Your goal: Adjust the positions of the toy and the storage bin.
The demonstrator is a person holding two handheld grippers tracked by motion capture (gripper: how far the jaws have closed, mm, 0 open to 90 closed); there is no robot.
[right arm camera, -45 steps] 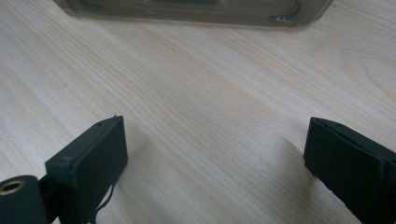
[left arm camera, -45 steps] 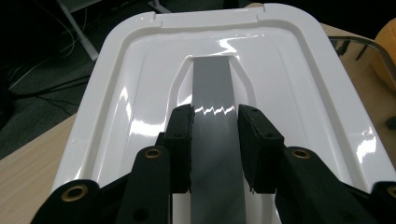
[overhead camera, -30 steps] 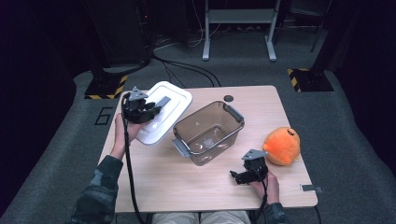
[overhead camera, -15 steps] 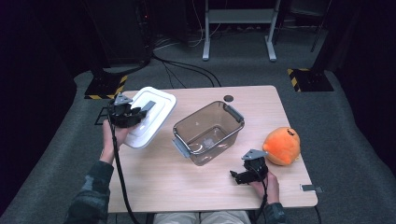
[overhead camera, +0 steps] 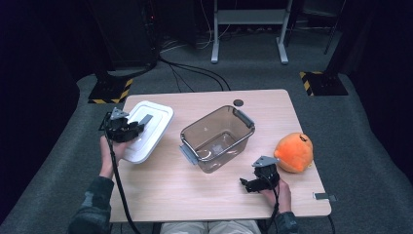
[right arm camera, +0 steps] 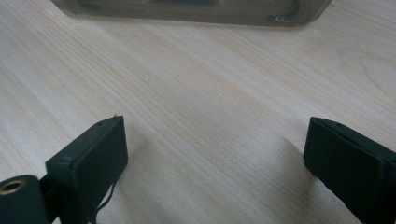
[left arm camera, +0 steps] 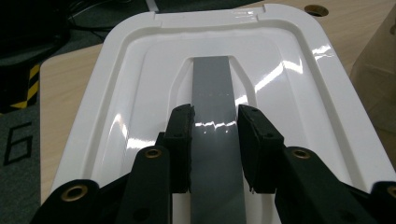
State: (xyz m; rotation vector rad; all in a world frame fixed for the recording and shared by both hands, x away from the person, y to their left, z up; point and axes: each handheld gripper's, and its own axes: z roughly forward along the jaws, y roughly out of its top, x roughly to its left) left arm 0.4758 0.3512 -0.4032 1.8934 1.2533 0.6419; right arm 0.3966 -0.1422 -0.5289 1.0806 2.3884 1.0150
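Your left gripper (overhead camera: 127,129) is holding the white plastic box lid (overhead camera: 148,130) by the flat grey handle strip (left arm camera: 215,135) that runs down its middle. In the left gripper view, the two black jaws stand one on each side of that grey strip and press on its edges, so the strip sits right between them. The jaws are closed on the strip. The rest of the white lid spreads out to both sides of the jaws and on to the far end.

From the high view, the lid is at the left side of the light wooden table (overhead camera: 195,200). Its left edge hangs a little over the table's left edge. I cannot tell if the lid rests flat on the wood or is lifted a bit.

The clear brownish plastic tub with grey handles (overhead camera: 217,138) stands in the middle of the table, just to the right of the lid, and it has no lid on. The round orange plush toy (overhead camera: 293,152) lies on the right side of the table, near the tub but apart from it.

Your right gripper (overhead camera: 249,184) is low over the table near you, between the tub and the near edge. Its jaws are wide apart with only bare wood between them. The tub's wall shows at the far side, well apart from them.
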